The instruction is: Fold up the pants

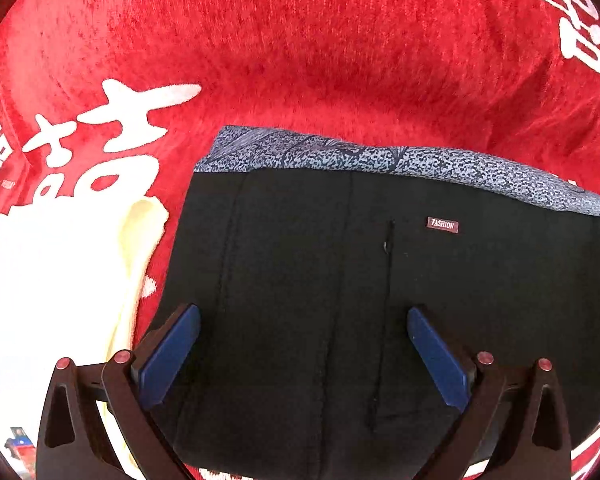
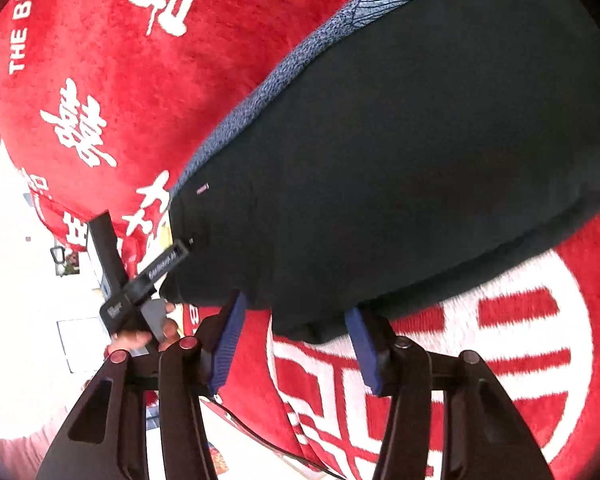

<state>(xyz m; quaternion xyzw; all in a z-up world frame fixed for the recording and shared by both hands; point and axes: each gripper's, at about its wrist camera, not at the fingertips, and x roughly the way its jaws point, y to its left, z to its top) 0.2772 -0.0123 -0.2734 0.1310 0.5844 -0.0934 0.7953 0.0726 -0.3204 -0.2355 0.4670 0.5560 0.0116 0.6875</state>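
A pair of black pants (image 1: 340, 280) lies folded into a thick block on a red plush blanket (image 1: 340, 40) printed with white characters, its blue-grey patterned waistband (image 1: 380, 158) along the far edge and a small "FASHION" label (image 1: 442, 225) just below the band. The left gripper (image 1: 303, 350) hangs over the middle of the block, pointing steeply down, its blue-padded fingers (image 1: 172, 356) spread wide and nothing between them. The right gripper (image 2: 296, 340) is at the block's near edge, its jaws about half open, the cloth's edge reaching just between the tips with no visible pinch. Cream cloth (image 1: 60, 280) lies by the pants' left side. A hand (image 2: 148, 338) holds the other tool beyond the block's corner.
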